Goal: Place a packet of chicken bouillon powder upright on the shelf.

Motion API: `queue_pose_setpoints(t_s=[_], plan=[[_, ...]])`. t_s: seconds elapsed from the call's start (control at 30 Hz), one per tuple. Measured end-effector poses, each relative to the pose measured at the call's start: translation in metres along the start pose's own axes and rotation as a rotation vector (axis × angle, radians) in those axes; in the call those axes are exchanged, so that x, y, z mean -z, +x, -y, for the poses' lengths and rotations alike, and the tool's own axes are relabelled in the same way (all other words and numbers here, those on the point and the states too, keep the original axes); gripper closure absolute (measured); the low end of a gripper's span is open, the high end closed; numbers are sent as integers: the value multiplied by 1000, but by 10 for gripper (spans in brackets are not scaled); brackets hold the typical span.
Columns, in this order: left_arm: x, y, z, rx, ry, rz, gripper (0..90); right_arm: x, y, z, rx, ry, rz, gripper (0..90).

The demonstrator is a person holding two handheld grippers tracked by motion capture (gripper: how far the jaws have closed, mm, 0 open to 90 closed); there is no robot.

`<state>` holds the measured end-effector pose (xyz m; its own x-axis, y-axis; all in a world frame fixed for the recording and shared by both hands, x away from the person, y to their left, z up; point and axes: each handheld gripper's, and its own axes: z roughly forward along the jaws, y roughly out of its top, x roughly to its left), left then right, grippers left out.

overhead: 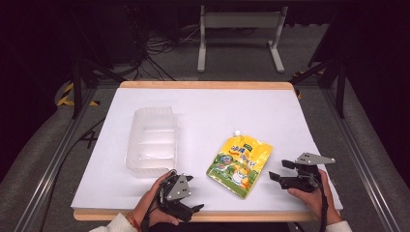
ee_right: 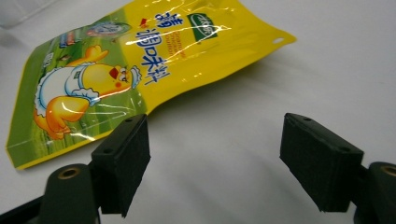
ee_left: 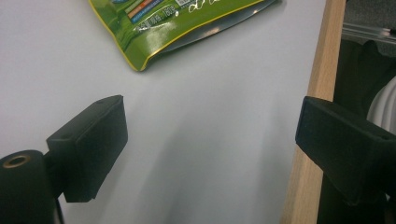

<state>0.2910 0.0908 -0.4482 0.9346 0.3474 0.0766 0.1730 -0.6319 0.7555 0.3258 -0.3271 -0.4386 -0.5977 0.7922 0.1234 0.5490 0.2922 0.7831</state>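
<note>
A yellow and green pouch (overhead: pixel 240 165) lies flat on the white table (overhead: pixel 251 111), near the front edge and a bit to the right of the middle. It has a picture of a yellow duck on it and a small white spout at its far end. The right gripper (overhead: pixel 282 172) sits just to the right of the pouch, low over the table, and points at it. Its jaws are wide apart with nothing between them, and in the right gripper view (ee_right: pixel 212 154) the pouch (ee_right: pixel 140 70) lies just past the left jaw. The left gripper (overhead: pixel 193 195) is at the front edge of the table, to the left of the pouch. Its jaws are wide apart too and hold nothing, with bare table between them (ee_left: pixel 210 140) and a corner of the pouch (ee_left: pixel 159 32) farther off. A clear plastic bin (overhead: pixel 152 141) stands on the left part of the table, well apart from the pouch.
</note>
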Motion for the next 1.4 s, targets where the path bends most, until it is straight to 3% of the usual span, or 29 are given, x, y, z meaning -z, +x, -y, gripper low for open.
queue_pose_setpoints(t_s=[0.17, 0.43, 0.73, 0.8, 0.9, 0.97, 1.1, 1.2, 1.33, 1.37, 1.4], plan=[[4, -2, 3, 18, -3, -8, 98, -17, 4, -8, -21, 27, -89, 239], [10, -4, 7, 41, -13, -18, 104, -35, 11, -16, -24, 64, -153, 230], [12, -5, 8, 47, -12, -16, 104, -50, 14, -29, -61, 78, -225, 247], [12, -5, 8, 46, -12, -17, 104, -51, 13, -31, -80, 63, -243, 318], [12, -4, 8, 50, -16, -15, 104, -51, 10, -31, -98, 63, -230, 465], [12, -4, 7, 50, -17, -13, 104, -50, 9, -30, -107, 57, -202, 623], [12, -4, 6, 44, -20, -10, 104, -44, 13, -31, -81, 17, -205, 803], [13, -4, 6, 48, -26, -8, 104, -40, 17, -34, -49, -5, -194, 837], [16, -3, -2, 78, -91, 35, 112, -20, 33, -43, 16, -97, -207, 900], [16, -3, -2, 78, -91, 35, 114, -20, 33, -43, 16, -97, -207, 900], [17, -5, -6, 73, -101, 38, 114, -12, 41, -47, 47, -129, -204, 900]])
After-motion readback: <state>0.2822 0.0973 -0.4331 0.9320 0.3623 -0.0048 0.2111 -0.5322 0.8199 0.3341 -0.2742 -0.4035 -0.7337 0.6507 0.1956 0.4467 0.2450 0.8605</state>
